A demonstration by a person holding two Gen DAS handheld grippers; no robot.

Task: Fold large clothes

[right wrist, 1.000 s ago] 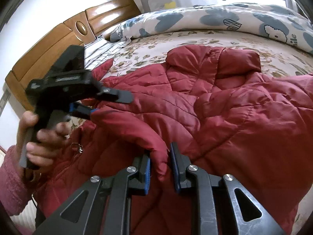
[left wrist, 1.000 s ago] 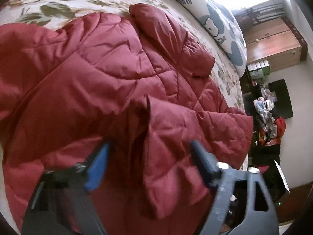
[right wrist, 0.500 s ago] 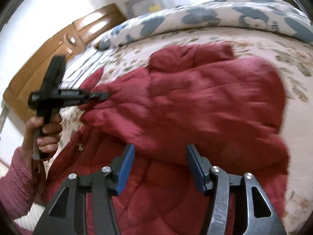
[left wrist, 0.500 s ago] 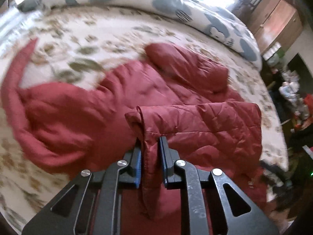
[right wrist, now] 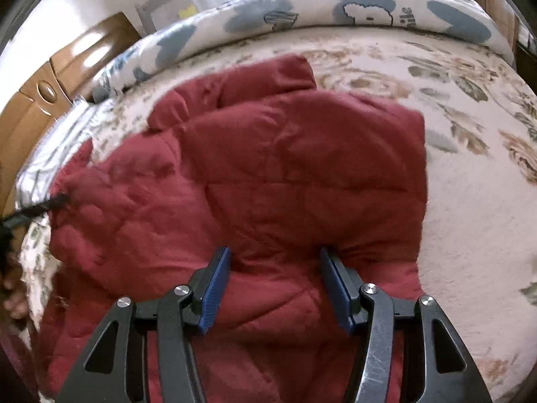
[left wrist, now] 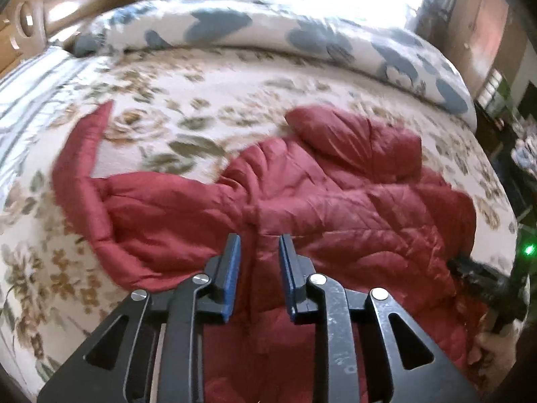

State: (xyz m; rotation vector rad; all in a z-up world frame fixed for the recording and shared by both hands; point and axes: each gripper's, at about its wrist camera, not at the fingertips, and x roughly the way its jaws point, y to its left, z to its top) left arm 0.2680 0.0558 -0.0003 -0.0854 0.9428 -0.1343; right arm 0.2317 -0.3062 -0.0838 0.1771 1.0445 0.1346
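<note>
A dark red quilted jacket (left wrist: 335, 208) lies spread on the bed, with one sleeve (left wrist: 80, 154) stretched out to the left and a panel folded over its body (right wrist: 302, 154). My left gripper (left wrist: 258, 241) hovers over the middle of the jacket. Its jaws are opening, a narrow gap shows between the blue pads (left wrist: 231, 268), and the cloth lies below them, not pinched. My right gripper (right wrist: 275, 255) stands open over the jacket's near edge with nothing gripped. In the right wrist view the left gripper (right wrist: 33, 211) shows at the left edge, and the right gripper (left wrist: 483, 278) shows in the left wrist view.
The bed has a floral sheet (left wrist: 201, 84) and a rolled blue-and-white duvet (left wrist: 302, 33) along the far side. A wooden headboard (right wrist: 50, 84) stands at the left and a wooden cabinet (left wrist: 480, 16) at the right. A person's hand (right wrist: 13, 299) is at the left edge.
The left gripper shut on a fold of the jacket, lifted, and now has parted jaws with the cloth lying flat. The right gripper let go of its fold, opened wide and shifted across the jacket.
</note>
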